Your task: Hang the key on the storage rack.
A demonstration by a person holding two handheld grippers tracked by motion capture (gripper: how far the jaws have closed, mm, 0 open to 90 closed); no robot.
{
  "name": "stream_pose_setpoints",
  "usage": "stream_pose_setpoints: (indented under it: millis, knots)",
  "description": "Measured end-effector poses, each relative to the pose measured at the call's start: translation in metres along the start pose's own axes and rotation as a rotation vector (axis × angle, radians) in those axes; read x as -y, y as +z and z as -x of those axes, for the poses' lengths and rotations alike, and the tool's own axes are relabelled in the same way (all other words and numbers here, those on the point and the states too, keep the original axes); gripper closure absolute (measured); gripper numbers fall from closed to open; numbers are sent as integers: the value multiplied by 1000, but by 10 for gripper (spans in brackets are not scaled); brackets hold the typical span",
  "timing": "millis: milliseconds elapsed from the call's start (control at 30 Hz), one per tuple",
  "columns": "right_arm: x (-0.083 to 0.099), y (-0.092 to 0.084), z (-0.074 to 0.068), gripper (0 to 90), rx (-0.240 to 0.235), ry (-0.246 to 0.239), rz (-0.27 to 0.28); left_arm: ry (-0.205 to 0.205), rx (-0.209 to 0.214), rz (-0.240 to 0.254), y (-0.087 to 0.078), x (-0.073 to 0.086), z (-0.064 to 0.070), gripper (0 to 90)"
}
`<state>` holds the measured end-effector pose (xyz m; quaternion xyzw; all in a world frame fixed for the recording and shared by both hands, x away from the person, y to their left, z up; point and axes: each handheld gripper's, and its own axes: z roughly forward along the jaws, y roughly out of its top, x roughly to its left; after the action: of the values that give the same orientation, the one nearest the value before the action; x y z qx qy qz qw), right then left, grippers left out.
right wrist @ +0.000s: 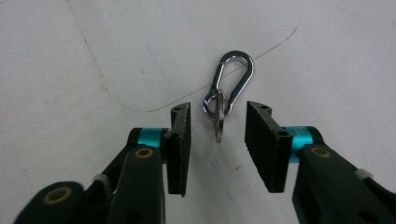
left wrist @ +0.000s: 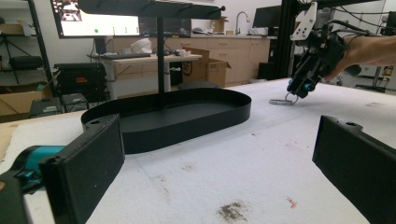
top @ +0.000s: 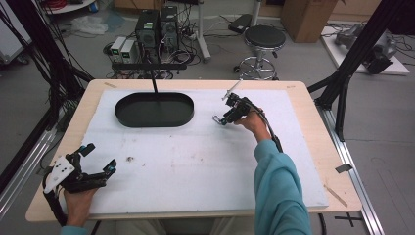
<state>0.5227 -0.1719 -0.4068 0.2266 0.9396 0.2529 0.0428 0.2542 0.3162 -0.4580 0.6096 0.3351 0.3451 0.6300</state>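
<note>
At the near left corner of the tabletop (top: 205, 166), the left hand-held gripper (top: 100, 156) rests low with its jaws spread wide and nothing between them; it seems to wait. Farther in, on the right side, the right hand-held gripper (right wrist: 217, 140) hangs tilted down over a silver carabiner (right wrist: 232, 77) with a small key ring (right wrist: 216, 106) on it, which lies flat on the white cover. Its jaws are apart, one on each side of the ring end, and they do not touch the metal. I judge the step is to pick it up. To do this well, lower until the pads reach the cover, keep the ring centred between them, then press together slowly, because thin metal can slip sideways. Beyond, at the far left, stands the black oval tray (top: 128, 119), well apart from the carabiner
</note>
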Motion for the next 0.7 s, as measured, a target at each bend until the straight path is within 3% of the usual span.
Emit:
stream_pose_setpoints:
  millis: [400,700]
  knots:
    - [0,2,0,773,13,-19,-14,1,2,-1,0,0,0,26]
    - [0,3,-2,804,19,-21,-17,0,1,0,0,0,0,26]
